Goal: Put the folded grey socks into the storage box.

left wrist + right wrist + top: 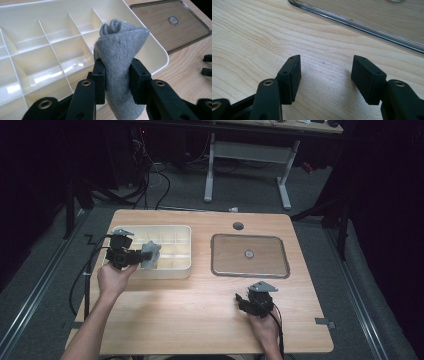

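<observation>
1. Here, in the high view, the left claw [142,256] holds a rolled grey knitted sock [150,254] over the near left part of a cream plastic organiser tray with divided compartments [182,269], which sits on the left half of the light wooden bench [200,315]. The right claw [243,300] rests low over the bench near the right, just this side of a clear rectangular plastic lid [250,255] that lies flat, well apart from the tray.

2. In the left gripper view, the jaws are clamped on the middle of the sock [120,60], with its rolled end standing up above the pads and its tail hanging below. The compartments under it look empty. To do this step well, I judge the roll should be centred over one cell, clear of the dividers, lowered until the tail touches the floor, and only then released, so that it does not unroll or straddle a wall.

3. In the right gripper view, the jaws stand wide with nothing between them, bare wood beneath and the lid's edge [362,26] on the far side. This hand is best kept still.
</observation>
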`<state>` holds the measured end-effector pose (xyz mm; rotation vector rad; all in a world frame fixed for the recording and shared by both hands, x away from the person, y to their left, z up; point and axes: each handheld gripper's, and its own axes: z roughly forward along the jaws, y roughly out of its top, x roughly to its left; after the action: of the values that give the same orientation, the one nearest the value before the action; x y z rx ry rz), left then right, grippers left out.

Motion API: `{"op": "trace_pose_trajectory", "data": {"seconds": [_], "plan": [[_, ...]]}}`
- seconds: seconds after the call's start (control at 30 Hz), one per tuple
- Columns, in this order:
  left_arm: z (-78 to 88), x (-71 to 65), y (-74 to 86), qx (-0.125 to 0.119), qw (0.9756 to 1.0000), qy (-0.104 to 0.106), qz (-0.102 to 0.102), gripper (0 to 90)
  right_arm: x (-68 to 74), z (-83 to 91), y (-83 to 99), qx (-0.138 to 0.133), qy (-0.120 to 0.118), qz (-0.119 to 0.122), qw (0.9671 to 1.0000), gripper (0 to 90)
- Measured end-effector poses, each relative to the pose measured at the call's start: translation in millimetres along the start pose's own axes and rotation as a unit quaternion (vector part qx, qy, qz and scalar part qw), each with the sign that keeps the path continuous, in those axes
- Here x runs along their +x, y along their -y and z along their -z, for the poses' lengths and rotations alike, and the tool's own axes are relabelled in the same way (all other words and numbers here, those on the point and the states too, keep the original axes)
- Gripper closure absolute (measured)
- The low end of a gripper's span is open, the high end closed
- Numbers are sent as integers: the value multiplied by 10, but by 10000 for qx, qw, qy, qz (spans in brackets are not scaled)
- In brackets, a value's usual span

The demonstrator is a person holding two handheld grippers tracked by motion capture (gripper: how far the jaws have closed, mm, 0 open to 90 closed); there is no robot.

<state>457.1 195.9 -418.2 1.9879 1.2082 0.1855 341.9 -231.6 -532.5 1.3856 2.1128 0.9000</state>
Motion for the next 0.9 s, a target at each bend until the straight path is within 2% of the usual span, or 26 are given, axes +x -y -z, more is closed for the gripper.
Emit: {"op": "trace_pose_trajectory", "data": {"seconds": [0.13, 0.57, 0.9], "plan": [[-68, 53, 4, 100, 9999, -106, 28, 695, 0, 0, 0, 0, -1, 0, 10000, 414], [-267, 193, 15, 295, 9992, -204, 192, 695, -2, 1, 1, 1, -8, -3, 10000, 413], [-405, 210, 33, 505, 9983, -111, 252, 695, -2, 2, 1, 0, -10, -7, 10000, 413]]}}
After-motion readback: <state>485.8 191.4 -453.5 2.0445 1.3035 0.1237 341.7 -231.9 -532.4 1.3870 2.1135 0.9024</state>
